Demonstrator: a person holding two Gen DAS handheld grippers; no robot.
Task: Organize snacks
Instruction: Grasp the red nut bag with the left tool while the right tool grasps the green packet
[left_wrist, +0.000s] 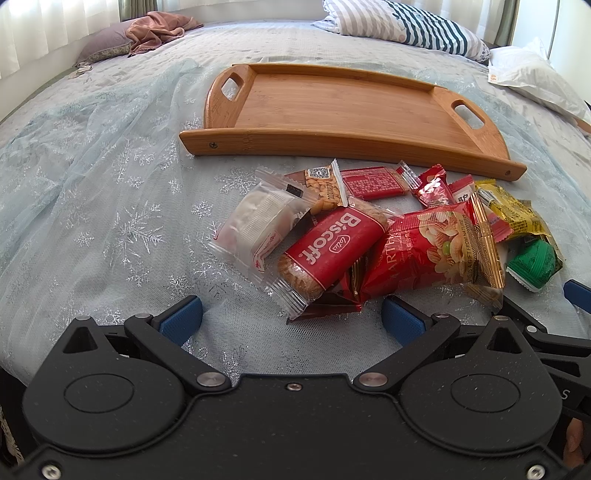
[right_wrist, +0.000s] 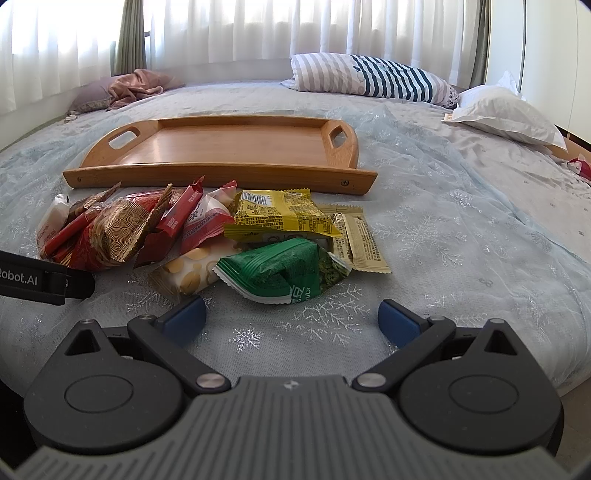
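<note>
A: Start at the left of the left wrist view. What's there?

B: Bare bedspread (left_wrist: 92, 177), pale blue with snowflakes. At the upper left lies one mauve pillow (left_wrist: 103, 44) with a pink cloth (left_wrist: 159, 27) bunched on it.

A: And in the middle?

B: One wooden tray (left_wrist: 332, 103) across the upper centre, two handle cut-outs, nothing inside. Just below its near rail sits the snack pile. I count one clear-wrapped white cake (left_wrist: 255, 221) on the pile's left, one red Biscoff pack (left_wrist: 332, 247), one peanut packet (left_wrist: 321, 184) behind it, one flat red bar (left_wrist: 373, 182), and one big red nut bag (left_wrist: 436, 247).

A: Further right?

B: Two small red sweets (left_wrist: 443, 190), one yellow packet (left_wrist: 513, 210), and one green packet (left_wrist: 535, 264) at the pile's right end. The exact total is hard to tell, since wrappers overlap.

A: The tools?

B: The left gripper (left_wrist: 291, 317) is at the bottom centre, its two blue pads spread wide, nothing between them; the Biscoff pack's near end lies just beyond. In the right wrist view, the right gripper (right_wrist: 291, 319) is likewise spread and empty, with the green packet (right_wrist: 284, 269) just ahead of it.

A: Anything at the upper right?

B: Two more pillows: one striped pillow (right_wrist: 373, 75) and one white pillow (right_wrist: 506, 110).
</note>
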